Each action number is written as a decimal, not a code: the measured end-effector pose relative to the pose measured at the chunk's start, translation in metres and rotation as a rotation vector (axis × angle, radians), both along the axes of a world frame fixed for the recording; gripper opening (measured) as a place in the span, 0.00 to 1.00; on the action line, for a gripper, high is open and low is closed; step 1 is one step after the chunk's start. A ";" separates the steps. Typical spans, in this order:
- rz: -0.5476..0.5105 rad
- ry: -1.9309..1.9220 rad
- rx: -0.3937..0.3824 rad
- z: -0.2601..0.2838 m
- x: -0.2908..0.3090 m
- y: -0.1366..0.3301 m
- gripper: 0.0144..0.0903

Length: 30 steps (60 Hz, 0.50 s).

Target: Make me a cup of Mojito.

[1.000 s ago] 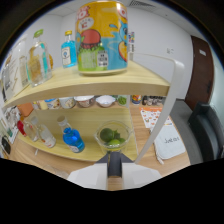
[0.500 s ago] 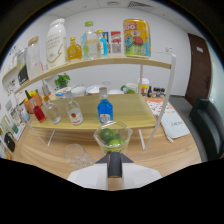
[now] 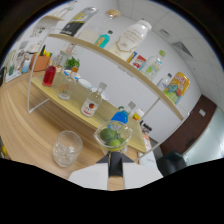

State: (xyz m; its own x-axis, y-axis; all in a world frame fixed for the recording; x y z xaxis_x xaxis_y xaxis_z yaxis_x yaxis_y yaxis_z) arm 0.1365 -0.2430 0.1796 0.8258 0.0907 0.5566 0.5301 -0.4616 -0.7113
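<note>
- Carrying a small clear cup of lime pieces (image 3: 113, 138), pinched in the gripper (image 3: 114, 159), lifted off the wooden table (image 3: 30, 130).
- Glass of ice (image 3: 66, 148) sits near, just left of the cup.
- Suggest: move over the glass, tip slowly, keep limes inside its rim.

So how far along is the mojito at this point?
Early. The glass on the table already holds ice, it seems, but no lime or liquid that I can see. In hand: the gripper carries a clear cup of limes, to the right of the glass. Left: adding limes, then mint and liquids; the bottles sit on the shelf.
</note>
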 end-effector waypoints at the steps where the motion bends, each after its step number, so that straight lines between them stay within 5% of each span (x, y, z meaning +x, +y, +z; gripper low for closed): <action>1: 0.015 -0.043 0.009 0.002 0.000 0.000 0.03; 30: 0.425 -0.944 0.169 0.036 -0.037 0.019 0.02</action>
State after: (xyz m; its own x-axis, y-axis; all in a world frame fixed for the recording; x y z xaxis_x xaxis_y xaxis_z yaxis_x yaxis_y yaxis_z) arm 0.0994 -0.2245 0.2161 -0.0318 0.1324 0.9907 0.9985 -0.0405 0.0375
